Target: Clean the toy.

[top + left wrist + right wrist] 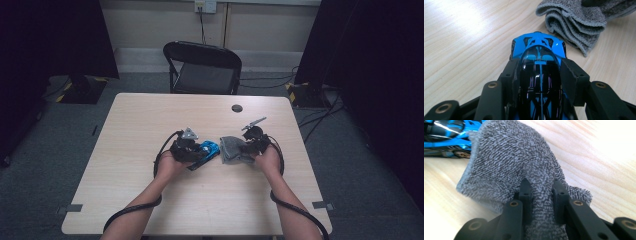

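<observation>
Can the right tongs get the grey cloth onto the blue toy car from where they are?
Probably yes. The right tongs grip the grey cloth just beside the blue toy car, with bare table between them.

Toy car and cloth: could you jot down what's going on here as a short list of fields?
Surface: wooden table
Left gripper: jaws closed on the blue toy car
Right gripper: jaws pinching the grey cloth
Cloth shape: bunched in folds, beside the car's end
Likely job: wiping the car, though cloth and car look apart
Background: black folding chair

left tongs [199,150] hold a blue toy car [207,150]; right tongs [245,148] pinch a grey cloth [232,149]
</observation>
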